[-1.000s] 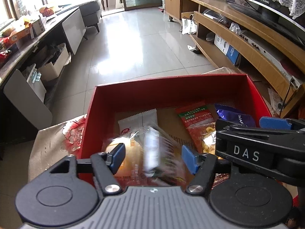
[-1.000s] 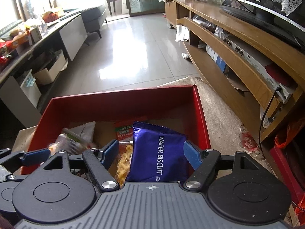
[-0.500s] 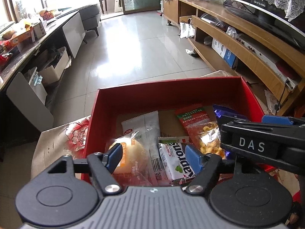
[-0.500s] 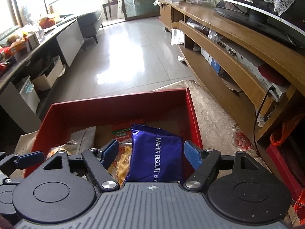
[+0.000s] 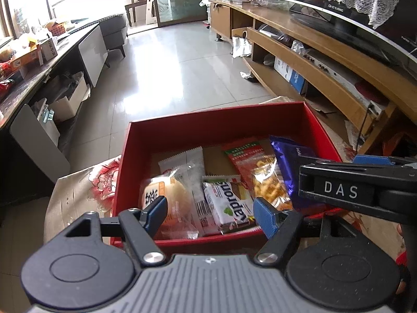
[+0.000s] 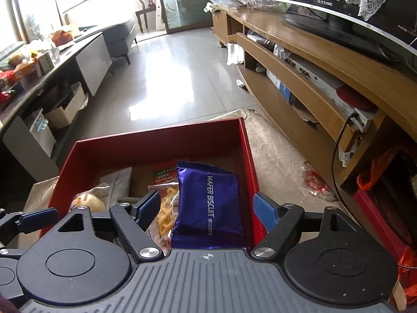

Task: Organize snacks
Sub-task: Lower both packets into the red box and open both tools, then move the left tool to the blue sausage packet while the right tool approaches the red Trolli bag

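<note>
A red box (image 5: 213,130) on a patterned cloth holds several snacks: a bun in clear wrap (image 5: 169,198), a white sachet (image 5: 187,161), a Kapron bar (image 5: 232,206), a red-green crisp pack (image 5: 258,172) and a purple wafer biscuit pack (image 6: 211,200). My left gripper (image 5: 209,210) hovers open above the box's near edge, over the bun and bar, with nothing between its fingers. My right gripper (image 6: 206,206) hangs over the wafer pack. Its jaws are opening and stand apart from the pack, which lies in the box. One of its blue fingers (image 5: 370,159) shows in the left wrist view.
A long wooden TV stand (image 6: 325,60) with a television runs along the right. A dark cluttered sideboard (image 5: 31,78) lines the left. Shiny tiled floor (image 5: 169,65) stretches beyond the box. A red bag (image 6: 378,177) sits at the right of the cloth.
The clear-wrapped bun left my left gripper's jaws and now lies in the box. Both grippers drew back and up from the box. The right jaws stand wider.
</note>
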{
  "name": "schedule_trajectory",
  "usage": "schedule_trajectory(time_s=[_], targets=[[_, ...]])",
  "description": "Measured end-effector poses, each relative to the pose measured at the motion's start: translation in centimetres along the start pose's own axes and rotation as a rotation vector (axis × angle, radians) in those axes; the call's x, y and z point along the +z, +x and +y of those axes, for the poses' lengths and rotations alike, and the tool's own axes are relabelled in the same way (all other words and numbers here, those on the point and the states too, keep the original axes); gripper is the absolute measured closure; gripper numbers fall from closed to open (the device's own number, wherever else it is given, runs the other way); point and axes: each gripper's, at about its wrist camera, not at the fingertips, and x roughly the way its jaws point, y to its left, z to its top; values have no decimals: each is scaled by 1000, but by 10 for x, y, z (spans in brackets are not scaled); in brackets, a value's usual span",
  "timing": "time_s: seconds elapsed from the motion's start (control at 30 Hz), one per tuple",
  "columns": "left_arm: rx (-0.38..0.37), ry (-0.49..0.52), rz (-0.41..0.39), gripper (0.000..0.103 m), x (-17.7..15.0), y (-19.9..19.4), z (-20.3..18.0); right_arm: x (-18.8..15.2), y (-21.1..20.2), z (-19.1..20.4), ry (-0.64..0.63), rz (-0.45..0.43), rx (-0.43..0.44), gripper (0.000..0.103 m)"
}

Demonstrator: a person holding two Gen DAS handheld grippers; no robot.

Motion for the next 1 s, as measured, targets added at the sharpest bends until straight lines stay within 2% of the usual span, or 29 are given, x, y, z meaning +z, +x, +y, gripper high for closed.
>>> schedule_trajectory(time_s=[0.3,0.7,1.0], targets=[[-25,23,1,32,-18,-17,-5,-13,-19,-7,-6,-4,-7,19],[-85,87,64,32,-53,-22,-17,-38,-31,-18,-13,37,-24,18],[-227,152,155,31,-75,-9,-31,-52,-39,-31,-28,68,-28,17]])
